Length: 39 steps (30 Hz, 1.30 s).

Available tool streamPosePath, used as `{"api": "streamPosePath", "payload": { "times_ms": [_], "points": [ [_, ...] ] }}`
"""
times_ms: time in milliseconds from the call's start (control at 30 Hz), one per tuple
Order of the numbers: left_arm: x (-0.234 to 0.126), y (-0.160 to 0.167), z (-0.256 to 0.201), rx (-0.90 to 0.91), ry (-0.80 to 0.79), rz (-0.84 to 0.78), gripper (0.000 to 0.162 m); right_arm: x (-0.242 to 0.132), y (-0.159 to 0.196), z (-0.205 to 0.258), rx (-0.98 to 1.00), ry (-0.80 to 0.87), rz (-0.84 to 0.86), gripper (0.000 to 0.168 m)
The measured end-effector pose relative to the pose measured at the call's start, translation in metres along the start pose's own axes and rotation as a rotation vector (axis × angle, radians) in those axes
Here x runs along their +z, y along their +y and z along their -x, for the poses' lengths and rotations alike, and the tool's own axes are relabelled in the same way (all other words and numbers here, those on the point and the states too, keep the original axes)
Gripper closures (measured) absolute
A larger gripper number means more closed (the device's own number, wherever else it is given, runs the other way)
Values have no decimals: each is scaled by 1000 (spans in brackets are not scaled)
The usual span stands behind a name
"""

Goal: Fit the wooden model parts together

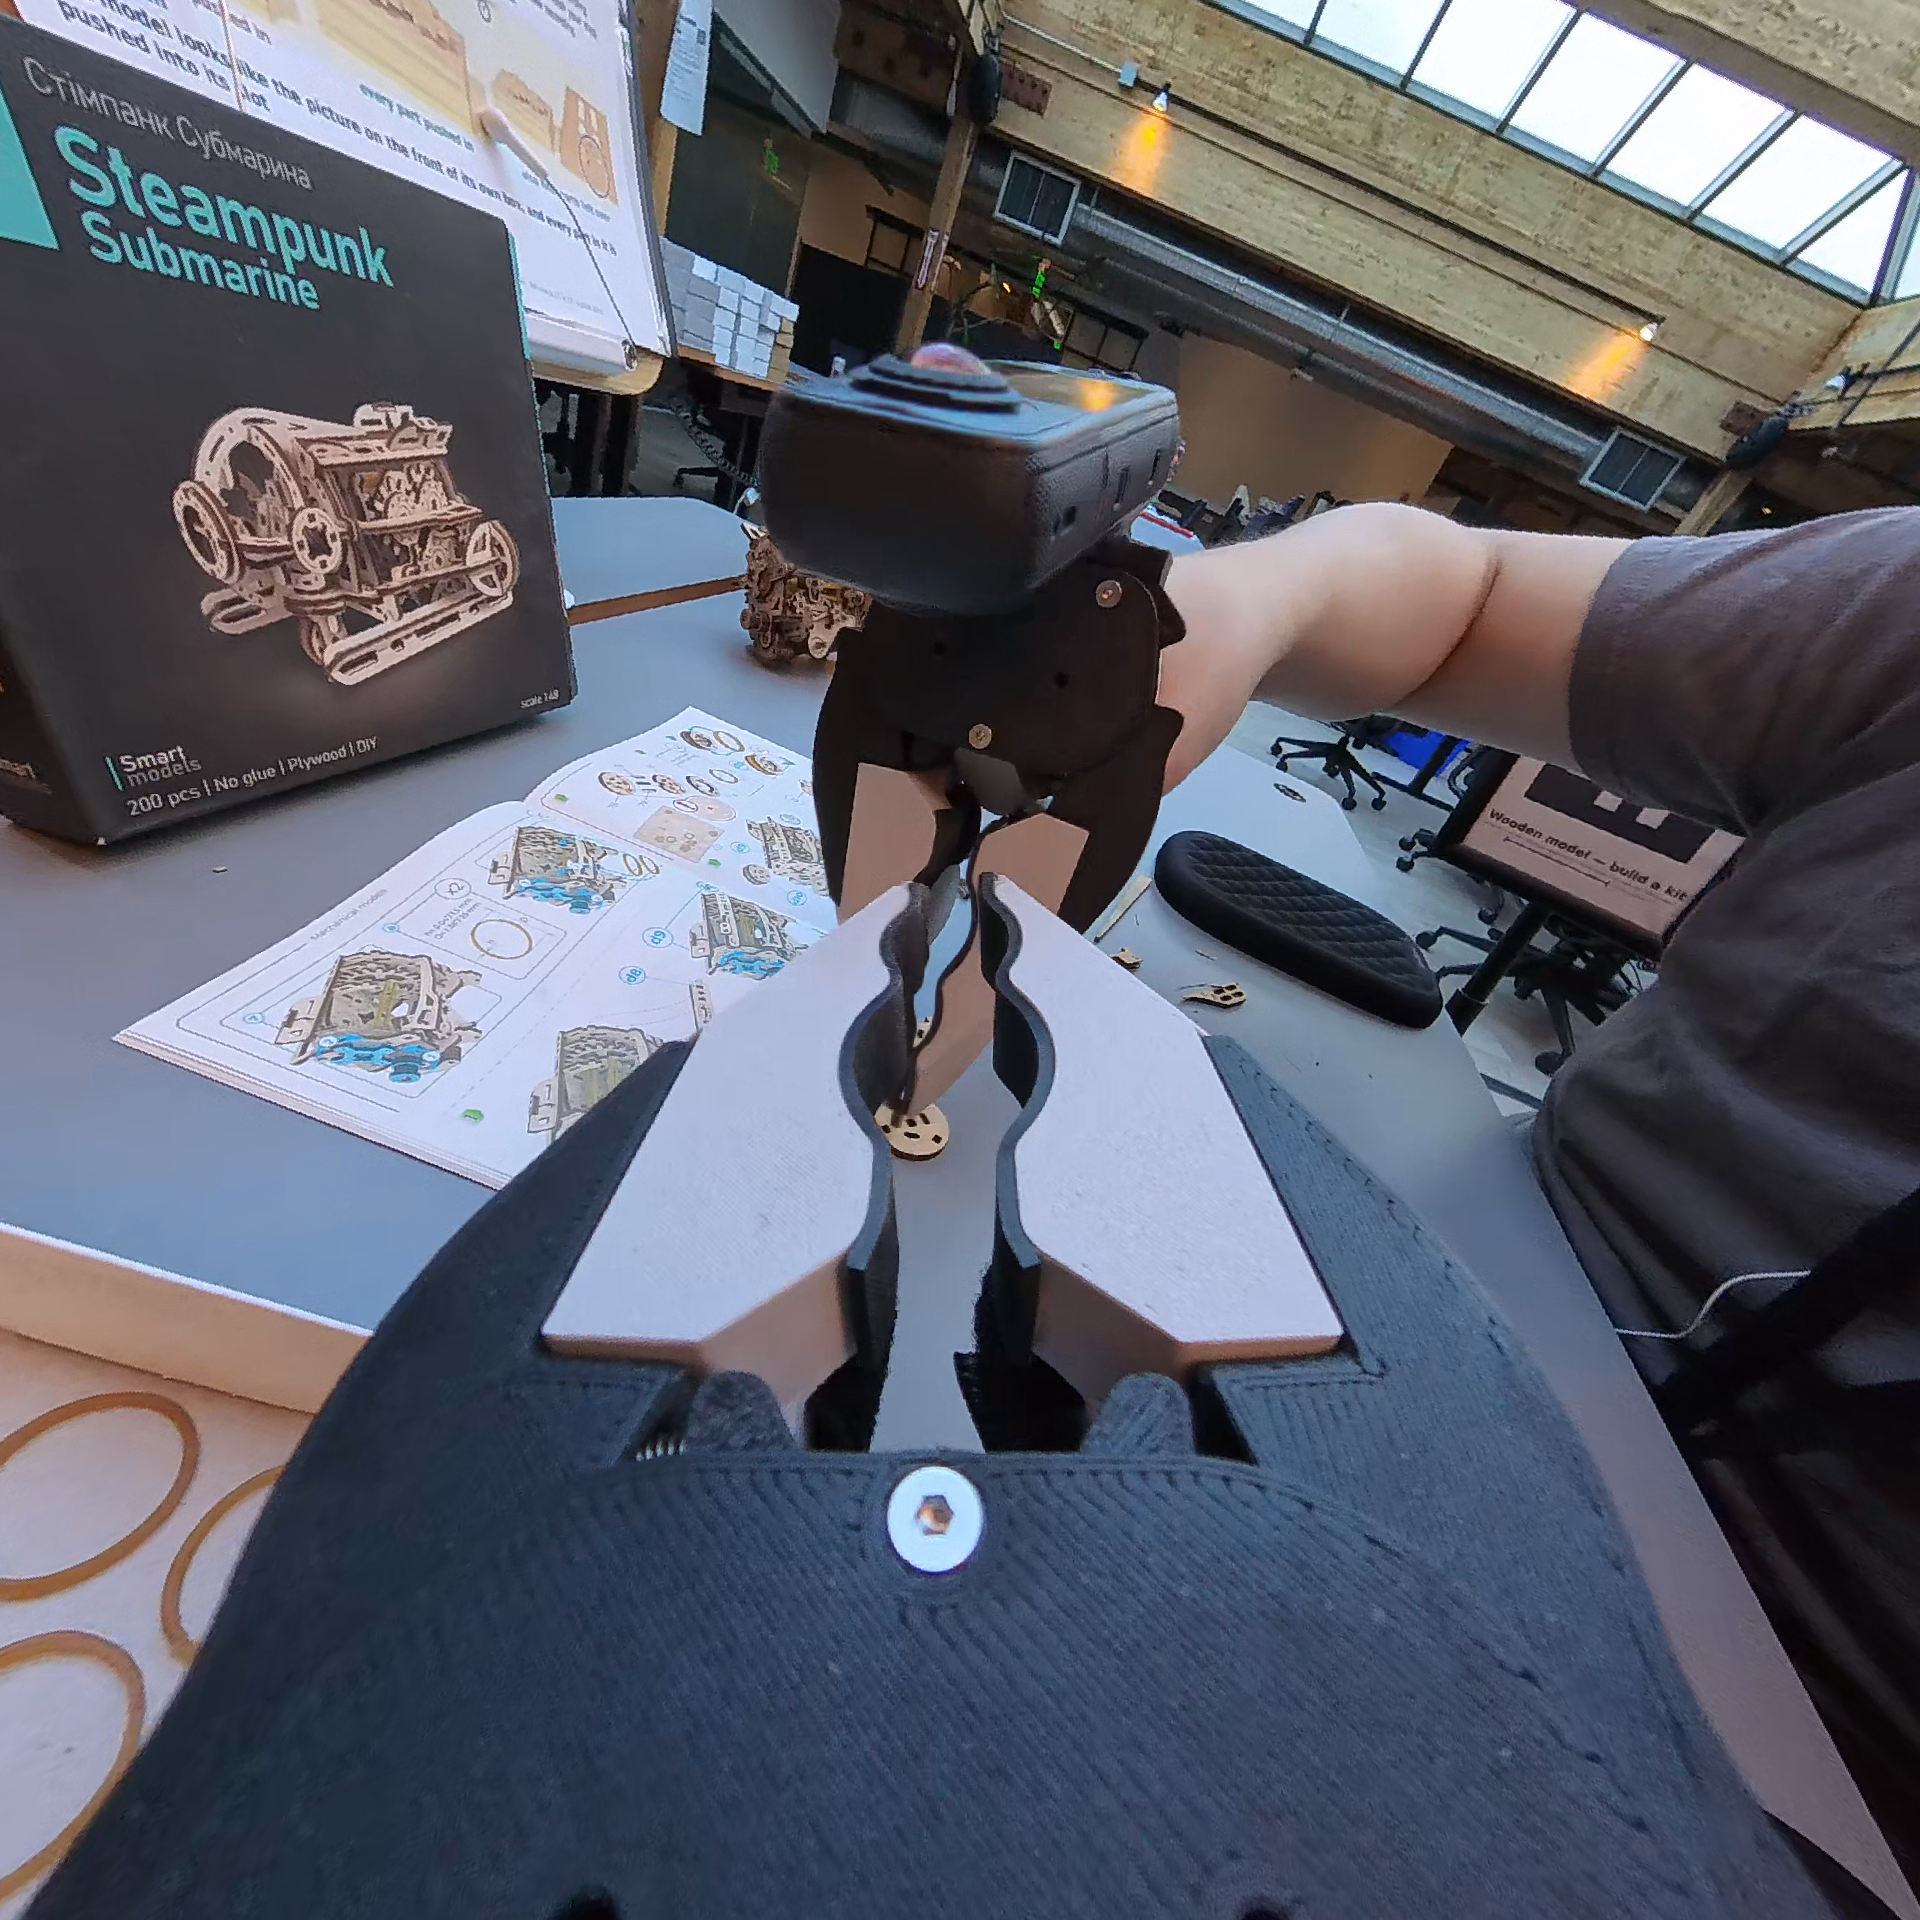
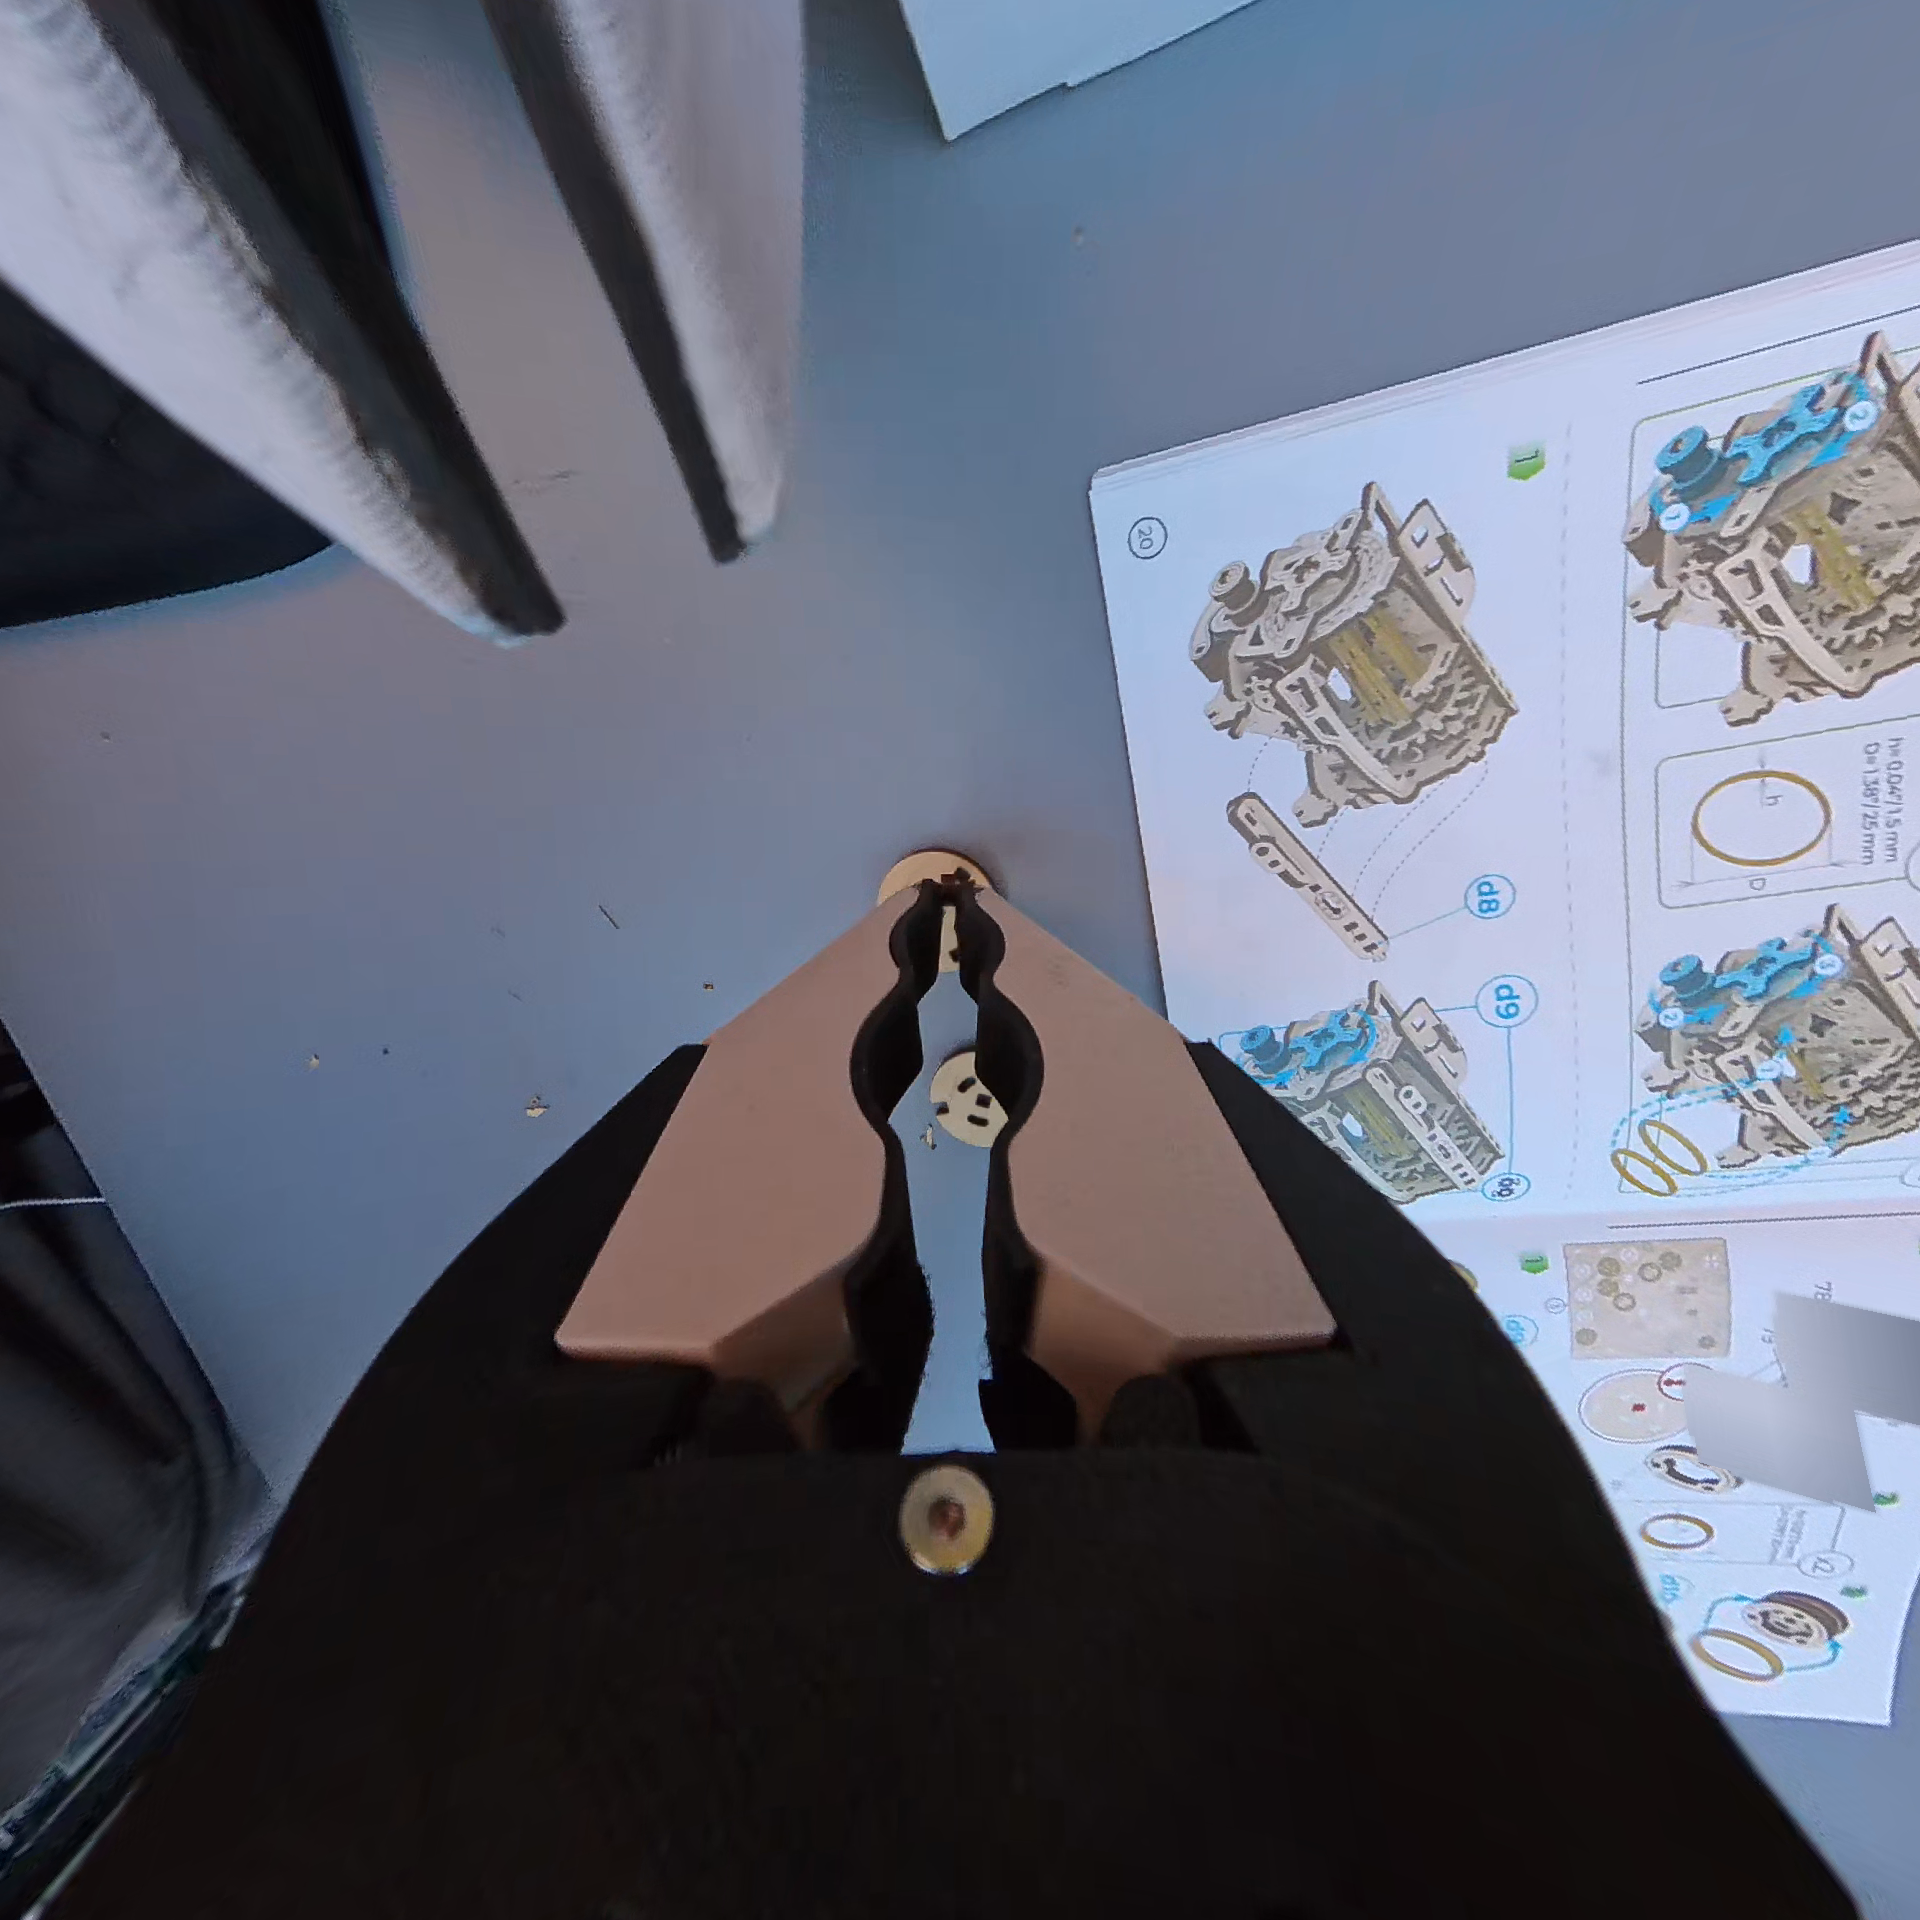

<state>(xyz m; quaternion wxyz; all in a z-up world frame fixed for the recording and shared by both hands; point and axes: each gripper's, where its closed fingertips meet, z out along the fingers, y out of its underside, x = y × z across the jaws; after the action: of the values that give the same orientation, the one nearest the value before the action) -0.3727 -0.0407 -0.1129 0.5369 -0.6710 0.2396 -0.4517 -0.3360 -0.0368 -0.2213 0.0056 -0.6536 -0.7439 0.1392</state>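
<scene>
A small round wooden disc (image 1: 912, 1129) with holes lies flat on the grey table (image 1: 208, 1122). My right gripper (image 2: 948, 891) points straight down over this disc (image 2: 928, 864). It is shut on a small wooden piece (image 2: 948, 884), of which only a dark jagged edge shows at the tips. A second slotted disc (image 2: 971, 1103) lies on the table under its fingers. My left gripper (image 1: 949, 896) hovers just in front of the right gripper (image 1: 987, 707), slightly open and empty. It also shows in the right wrist view (image 2: 629, 587), blurred.
An open instruction booklet (image 1: 499, 935) (image 2: 1507, 831) lies left of the discs. A dark model box (image 1: 260, 468) stands behind it, with a built wooden model (image 1: 795, 613) beyond. A black padded rest (image 1: 1299, 925) and wood scraps (image 1: 1216, 994) lie right. Rubber bands (image 1: 94, 1475) lie near left.
</scene>
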Motion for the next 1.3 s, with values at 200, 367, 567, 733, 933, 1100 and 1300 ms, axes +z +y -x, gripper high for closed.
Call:
{"api": "streamPosePath", "payload": {
  "times_ms": [200,367,567,733,933,1100,1300],
  "points": [
    [4,3,-3,13,7,24,154,2,0,-3,83,-4,17,167],
    [4,3,-4,16,7,25,155,3,-1,-1,148,-15,25,167],
    [3,2,-4,16,8,20,155,3,0,-1,180,-11,41,167],
    [3,2,-4,17,8,22,155,3,1,-2,194,-6,49,167],
    [4,2,-5,16,10,21,155,3,2,-4,209,3,60,167],
    [4,3,-6,18,12,26,155,2,3,-7,211,42,94,167],
    [3,0,-6,20,12,14,155,3,2,-3,134,48,162,167]
  ]
}}
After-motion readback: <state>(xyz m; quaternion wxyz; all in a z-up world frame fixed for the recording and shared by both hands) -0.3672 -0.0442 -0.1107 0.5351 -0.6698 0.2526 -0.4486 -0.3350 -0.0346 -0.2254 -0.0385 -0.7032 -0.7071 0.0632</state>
